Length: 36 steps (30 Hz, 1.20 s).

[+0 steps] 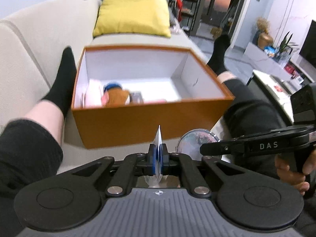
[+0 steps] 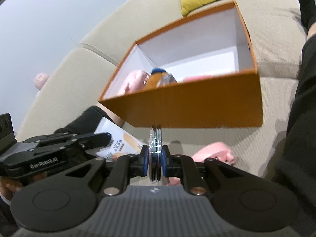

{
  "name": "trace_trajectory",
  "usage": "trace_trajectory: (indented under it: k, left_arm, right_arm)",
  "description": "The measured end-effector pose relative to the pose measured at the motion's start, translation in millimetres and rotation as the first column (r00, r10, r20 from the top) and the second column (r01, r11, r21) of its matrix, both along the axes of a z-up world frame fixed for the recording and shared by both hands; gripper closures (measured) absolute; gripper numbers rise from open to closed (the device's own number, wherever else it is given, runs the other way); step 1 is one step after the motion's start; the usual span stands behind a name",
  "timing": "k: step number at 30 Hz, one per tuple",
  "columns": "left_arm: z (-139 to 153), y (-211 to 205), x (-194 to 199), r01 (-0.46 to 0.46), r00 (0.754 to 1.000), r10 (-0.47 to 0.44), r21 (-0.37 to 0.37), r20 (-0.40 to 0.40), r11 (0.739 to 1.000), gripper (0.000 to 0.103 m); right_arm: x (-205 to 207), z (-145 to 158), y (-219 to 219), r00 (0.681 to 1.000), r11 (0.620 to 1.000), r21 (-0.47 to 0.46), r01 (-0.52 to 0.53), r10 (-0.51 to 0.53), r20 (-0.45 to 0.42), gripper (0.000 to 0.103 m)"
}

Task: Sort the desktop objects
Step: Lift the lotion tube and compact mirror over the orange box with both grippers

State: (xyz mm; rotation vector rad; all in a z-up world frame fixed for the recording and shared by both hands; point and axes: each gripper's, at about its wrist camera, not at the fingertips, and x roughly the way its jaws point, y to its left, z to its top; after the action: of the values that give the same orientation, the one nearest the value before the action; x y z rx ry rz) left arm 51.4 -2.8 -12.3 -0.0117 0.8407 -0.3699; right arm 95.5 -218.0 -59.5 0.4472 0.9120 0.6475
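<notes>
Orange cardboard walls with a white lining mark the open box (image 1: 150, 116), which sits on the beige sofa (image 1: 35, 45) between my legs, close enough for both arms to reach. My left gripper (image 1: 157, 156) is clamped on a thin snack packet (image 2: 118, 144), held edge-on so it can slip in upright. My right gripper (image 2: 156, 158) is pinched shut on a stack of shiny discs (image 2: 156, 138), gripped across their faces so they stay together. Both loads hang just short of the near wall, neither over the opening yet. Inside, at the left end, lie a pink item (image 2: 134, 81) and an orange plush toy with a blue cap (image 1: 116, 94); the right end is free, so I judge I should aim there. Another pink thing (image 2: 213, 154) lies on the cushion near my right gripper, not yet sorted.
</notes>
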Motion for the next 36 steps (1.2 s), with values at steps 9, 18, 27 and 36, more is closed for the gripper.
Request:
trace_trajectory:
  k: [9,18,27,36]
  left_arm:
    - [69,0,18,0.1,0.989,-0.09,-0.082,0.116,0.992,0.099]
    - [89,-21,85,0.136,0.977,-0.121,-0.077,0.175,0.988,0.1]
    - [44,-33,144,0.154,0.985,-0.147,-0.086,0.088,0.984,0.1]
    - [23,-35,167,0.178,0.984,-0.175,-0.108,0.039,0.978,0.1]
  right_arm:
    - [30,84,-26,0.987,0.992,-0.111,-0.063,0.079,0.142,0.089]
    - [119,96,-3,0.973,0.891,-0.434,-0.13,0.2,0.119,0.089]
    - [190,33,39,0.902,0.683,-0.608,-0.405,0.406,-0.145,0.089]
    - [219,5,62,0.728,0.472,-0.583,-0.661,0.592,-0.346,0.089]
